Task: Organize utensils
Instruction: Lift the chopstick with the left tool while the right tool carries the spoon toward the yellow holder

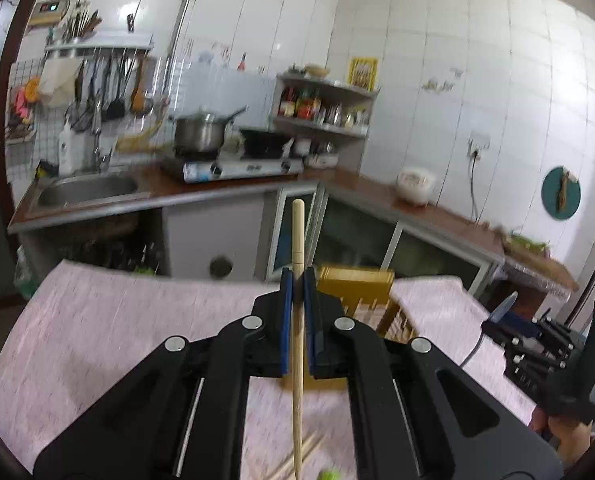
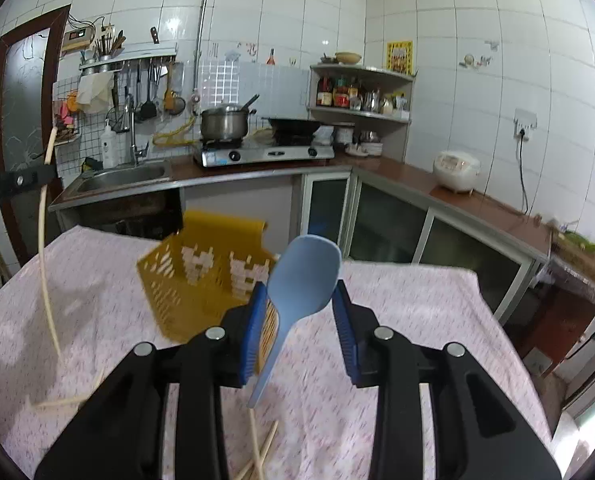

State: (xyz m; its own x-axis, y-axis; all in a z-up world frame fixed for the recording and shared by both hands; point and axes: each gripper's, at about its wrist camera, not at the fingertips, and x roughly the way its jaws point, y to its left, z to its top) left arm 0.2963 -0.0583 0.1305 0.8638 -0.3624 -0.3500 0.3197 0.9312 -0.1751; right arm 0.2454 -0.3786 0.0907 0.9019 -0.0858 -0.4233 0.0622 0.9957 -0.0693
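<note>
Left fingers: the left gripper [image 1: 297, 280] is clenched on a single wooden chopstick [image 1: 297, 236], its blue pads pinching the shaft partway along, so that the blunt end sticks up past the tips and the rest trails down toward the table.

Right fingers: the right gripper [image 2: 299, 296] carries a pale blue plastic spoon [image 2: 303, 276]; the bowl sits between the pads and appears wedged against them, handle hanging down behind. The jaws stand fairly wide, so the hold looks like a light clamp on the bowl edges and not a firm pinch.

Chopstick handling: light, stiff and thin; likely to pivot in a mid-shaft pinch, so I would keep it near vertical when lowering it.

Spoon handling: light, rigid, smooth plastic; the rounded bowl could slip, and the neck would probably give a surer hold.

Basket: a yellow slotted utensil basket [image 2: 201, 276] stands on the table just beyond both grippers, tilted in this view.

Loose pieces: more chopsticks [image 2: 257, 452] lie on the pink patterned tablecloth [image 2: 417, 340] below the right gripper.

Beyond: a kitchen counter with a sink [image 2: 125, 176] and a stove.
</note>
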